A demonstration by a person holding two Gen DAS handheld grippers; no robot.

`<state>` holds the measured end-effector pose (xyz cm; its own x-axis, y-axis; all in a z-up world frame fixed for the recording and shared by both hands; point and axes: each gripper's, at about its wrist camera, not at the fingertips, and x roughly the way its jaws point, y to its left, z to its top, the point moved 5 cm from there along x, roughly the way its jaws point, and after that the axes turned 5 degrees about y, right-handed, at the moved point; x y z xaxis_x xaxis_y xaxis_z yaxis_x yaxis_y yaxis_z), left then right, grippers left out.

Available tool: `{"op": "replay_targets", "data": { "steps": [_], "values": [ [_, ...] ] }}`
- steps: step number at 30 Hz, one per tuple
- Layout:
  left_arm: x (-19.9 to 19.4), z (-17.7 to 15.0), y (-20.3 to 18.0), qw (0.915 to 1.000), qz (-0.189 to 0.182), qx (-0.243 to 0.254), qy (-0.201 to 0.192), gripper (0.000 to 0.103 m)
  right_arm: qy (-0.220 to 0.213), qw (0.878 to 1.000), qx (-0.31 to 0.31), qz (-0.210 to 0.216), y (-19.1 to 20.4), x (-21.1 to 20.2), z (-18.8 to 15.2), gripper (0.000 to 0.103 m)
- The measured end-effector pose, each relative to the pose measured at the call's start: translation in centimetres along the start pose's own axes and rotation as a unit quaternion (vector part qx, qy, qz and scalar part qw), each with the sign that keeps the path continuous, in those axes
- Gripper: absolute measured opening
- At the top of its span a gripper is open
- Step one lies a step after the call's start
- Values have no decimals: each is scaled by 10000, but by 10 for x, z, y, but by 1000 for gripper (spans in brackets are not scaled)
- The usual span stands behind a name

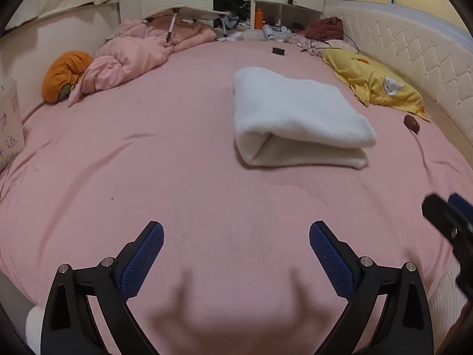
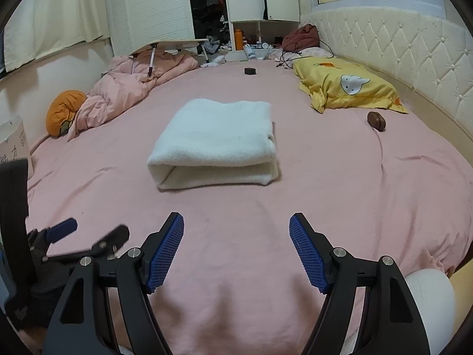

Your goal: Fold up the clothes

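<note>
Nearest to me, my left tongs [image 1: 236,254] hang over bare pink bed sheet [image 1: 147,162] with their blue pads spread wide and nothing between them; my right tongs [image 2: 236,248] stand likewise parted and empty, just right of the left pair. Both point downward at the near part of the bed.

Farther out, in the middle of the bed, lies the white fleece garment [image 2: 215,145]; it is folded into a thick rectangle, its layered open edge facing me and a rounded fold on its left side. In my judgement the fold is done or nearly so, and the step in hand is to check it and tidy it.

Procedure, as I judge it: approach low and level; keep both tongs apart until the pads bracket the near edge; grip all the layers together, since fleece is thick and the upper layer may slide off the lower; do not drag the sheet beneath.

Beyond, well clear of the garment: a small brown object [image 2: 376,120] to the right; a yellow pillow [image 2: 348,88] far right; a crumpled pink duvet [image 2: 130,91] far left.
</note>
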<state>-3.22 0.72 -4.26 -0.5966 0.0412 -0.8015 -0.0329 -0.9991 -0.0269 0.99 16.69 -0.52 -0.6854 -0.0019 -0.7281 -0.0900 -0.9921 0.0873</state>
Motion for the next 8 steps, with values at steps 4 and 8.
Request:
{"op": "replay_targets", "data": {
  "steps": [4, 8],
  "values": [
    [9, 8, 2, 9999, 78, -77, 52, 102, 51, 10000, 48, -29, -2, 6, 0, 74],
    [16, 12, 7, 9993, 182, -303, 97, 103, 115, 9999, 87, -31, -4, 11, 0, 74]
  ]
}}
